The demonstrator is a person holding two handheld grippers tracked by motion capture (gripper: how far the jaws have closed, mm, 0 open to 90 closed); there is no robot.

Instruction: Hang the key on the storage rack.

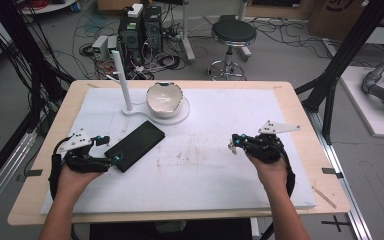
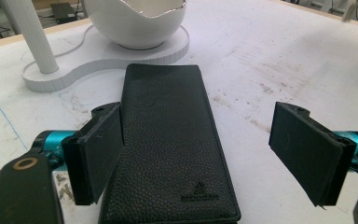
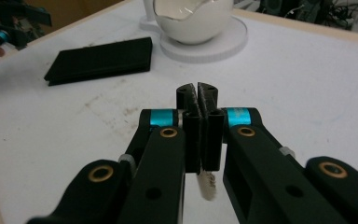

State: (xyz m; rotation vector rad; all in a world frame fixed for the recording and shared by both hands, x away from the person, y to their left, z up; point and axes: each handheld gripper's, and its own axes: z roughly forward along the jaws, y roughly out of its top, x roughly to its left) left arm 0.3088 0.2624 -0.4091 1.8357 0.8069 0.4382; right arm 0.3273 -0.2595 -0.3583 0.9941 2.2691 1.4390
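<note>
A black leather wallet [image 1: 135,145] [image 2: 172,140] [image 3: 100,59] lies flat on the white mat, left of centre. My left gripper [image 1: 111,150] [image 2: 198,112] is open at its near end. One pad overlaps the wallet's left edge; the other stands well clear of it on the right. My right gripper [image 1: 233,143] [image 3: 197,93] hovers above the mat on the right, its jaws shut. A small white piece [image 3: 207,186] hangs from between the pads; I cannot tell what it is.
A white eggshell-shaped bowl [image 1: 164,99] [image 2: 135,21] [image 3: 193,21] sits on a flat white base [image 1: 177,116] with an upright white post [image 1: 121,80], at the mat's far side. Beyond the wooden table edge [image 1: 180,83] stand a stool [image 1: 232,32] and computer boxes [image 1: 140,30].
</note>
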